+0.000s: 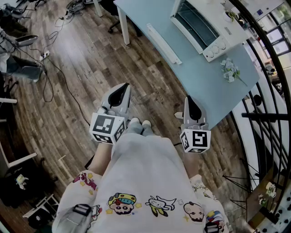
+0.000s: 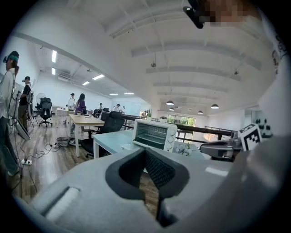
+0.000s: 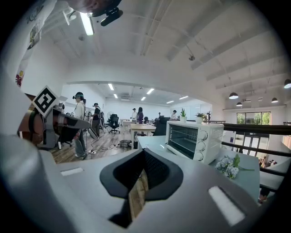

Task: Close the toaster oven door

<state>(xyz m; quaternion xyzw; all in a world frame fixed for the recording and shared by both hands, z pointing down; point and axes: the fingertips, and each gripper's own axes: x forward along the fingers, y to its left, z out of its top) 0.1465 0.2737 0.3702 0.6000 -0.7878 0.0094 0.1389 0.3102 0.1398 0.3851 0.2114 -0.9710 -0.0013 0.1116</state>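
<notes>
The white toaster oven stands on the pale blue table at the top right, its glass door upright against the front and its knobs to the right of it. It also shows in the left gripper view as the toaster oven. My left gripper and right gripper hang close to my body over the wooden floor, well short of the table. Both are shut with nothing between the jaws, as seen on the left gripper and the right gripper.
A long white bar lies near the table's front edge. A small bunch of pale flowers lies right of the oven. A black railing runs behind the table. Cables trail on the floor at left; people stand by desks far off.
</notes>
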